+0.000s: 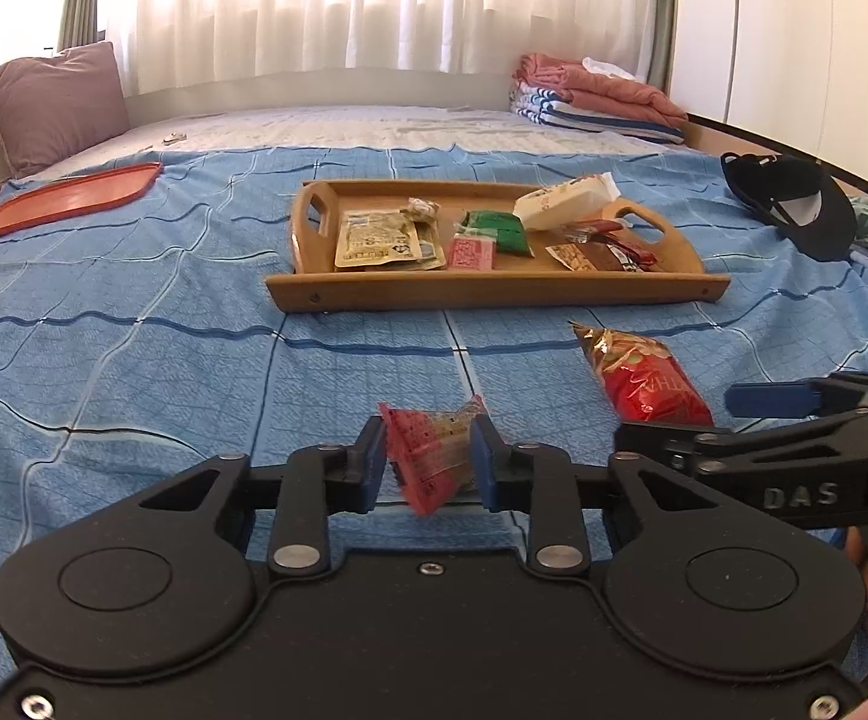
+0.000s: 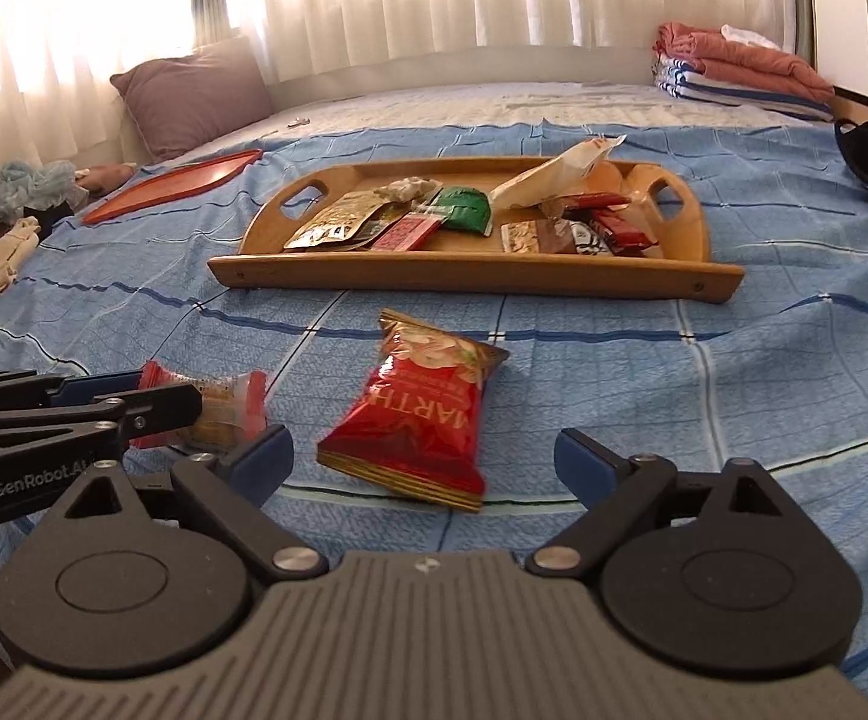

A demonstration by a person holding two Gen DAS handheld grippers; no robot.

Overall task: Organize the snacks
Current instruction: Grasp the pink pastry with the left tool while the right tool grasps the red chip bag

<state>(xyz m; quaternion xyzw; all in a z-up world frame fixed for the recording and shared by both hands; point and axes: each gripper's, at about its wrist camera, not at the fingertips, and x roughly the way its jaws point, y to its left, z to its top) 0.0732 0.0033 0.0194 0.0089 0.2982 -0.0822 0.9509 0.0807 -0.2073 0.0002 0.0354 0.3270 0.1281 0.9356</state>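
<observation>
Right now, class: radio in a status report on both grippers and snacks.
Left gripper shut on small red packet. Right gripper open, red bag between jaws. Wooden tray unobstructed.

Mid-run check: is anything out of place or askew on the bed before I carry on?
Two snacks are off the wooden tray: the red chip bag lies askew on the blue bedspread between the open right gripper jaws, and the small red packet is pinched in the left gripper. No spills.

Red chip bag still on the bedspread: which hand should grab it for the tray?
Right. The right gripper is open with the red chip bag lying between its fingers. The left gripper is already shut on the small red packet.
</observation>
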